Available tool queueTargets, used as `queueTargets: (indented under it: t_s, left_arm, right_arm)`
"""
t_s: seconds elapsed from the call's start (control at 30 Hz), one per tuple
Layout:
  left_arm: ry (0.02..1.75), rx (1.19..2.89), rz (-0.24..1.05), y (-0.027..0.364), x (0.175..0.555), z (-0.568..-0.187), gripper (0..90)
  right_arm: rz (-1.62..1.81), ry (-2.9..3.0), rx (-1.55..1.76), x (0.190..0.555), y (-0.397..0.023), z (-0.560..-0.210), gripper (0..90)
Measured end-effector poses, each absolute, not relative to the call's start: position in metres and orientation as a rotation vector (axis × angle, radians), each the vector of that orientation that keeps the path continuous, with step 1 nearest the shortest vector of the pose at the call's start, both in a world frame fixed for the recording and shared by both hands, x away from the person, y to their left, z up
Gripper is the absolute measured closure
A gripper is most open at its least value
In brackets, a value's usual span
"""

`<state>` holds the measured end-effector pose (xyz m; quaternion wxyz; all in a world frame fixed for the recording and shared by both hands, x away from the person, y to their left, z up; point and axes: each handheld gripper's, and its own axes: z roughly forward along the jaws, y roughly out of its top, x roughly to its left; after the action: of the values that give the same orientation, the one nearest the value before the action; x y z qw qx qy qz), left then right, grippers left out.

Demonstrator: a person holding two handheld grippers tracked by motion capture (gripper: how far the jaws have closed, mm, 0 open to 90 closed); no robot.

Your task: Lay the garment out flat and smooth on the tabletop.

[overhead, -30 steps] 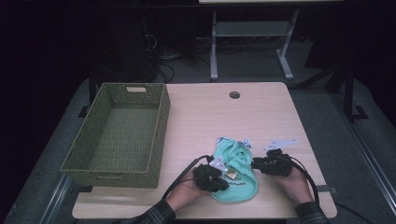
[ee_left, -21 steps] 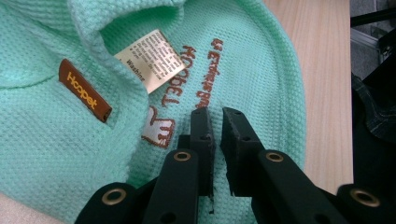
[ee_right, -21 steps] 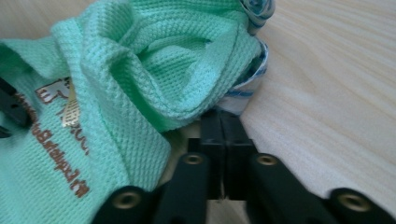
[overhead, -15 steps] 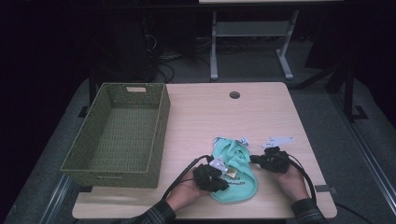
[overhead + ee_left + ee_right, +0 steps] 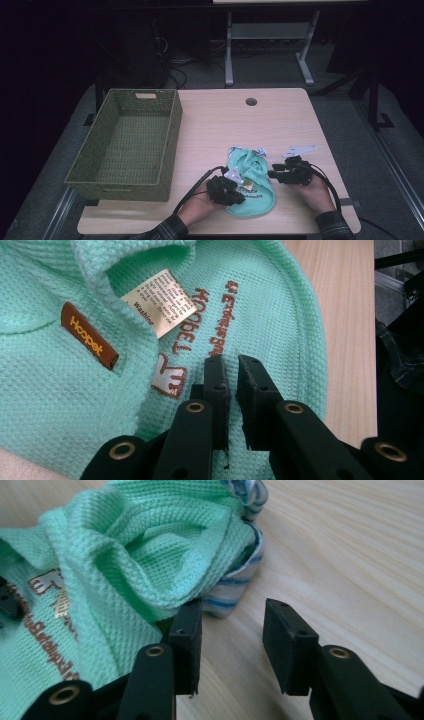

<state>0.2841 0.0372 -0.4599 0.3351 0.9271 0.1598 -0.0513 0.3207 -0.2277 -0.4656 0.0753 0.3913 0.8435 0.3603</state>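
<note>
Mint garment (image 5: 252, 187) lies bunched on the counter (image 5: 220, 130) near the front edge, not yet folded or binned. Left gripper (image 5: 231, 371) fingers pressed together over the cloth; right gripper (image 5: 231, 625) fingers, just opening, are spread beside its edge, gripping nothing. Wicker basket (image 5: 125, 177) empty.

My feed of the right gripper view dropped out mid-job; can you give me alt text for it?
The right gripper has its two black jaws apart with bare wooden table between them, its jaws having just been opening. One jaw sits against the edge of a crumpled mint-green knit garment with brown lettering. A blue-and-white striped trim peeks from under the garment's folds.
</note>
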Motion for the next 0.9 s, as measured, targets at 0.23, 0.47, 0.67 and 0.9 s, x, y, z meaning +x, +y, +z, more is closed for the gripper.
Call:
queueTargets:
  t_s: [0.23, 0.47, 0.67, 0.9]
  left_arm:
    - [0.416, 2.420, -0.134, 0.037, 0.284, -0.460, 82.4]
    - [0.415, 2.420, -0.136, 0.037, 0.285, -0.460, 82.5]
    - [0.417, 2.419, -0.140, 0.038, 0.285, -0.460, 82.5]
    - [0.420, 2.413, -0.147, 0.038, 0.285, -0.460, 82.5]
  right_arm:
    - [1.076, 2.520, 1.119, 0.324, -0.213, -0.470, 55.8]
    - [1.114, 2.523, 1.097, 0.327, -0.211, -0.470, 58.4]
    - [1.192, 2.458, 1.130, 0.331, -0.223, -0.455, 57.4]
    - [1.242, 2.448, 1.162, 0.348, -0.216, -0.451, 56.4]
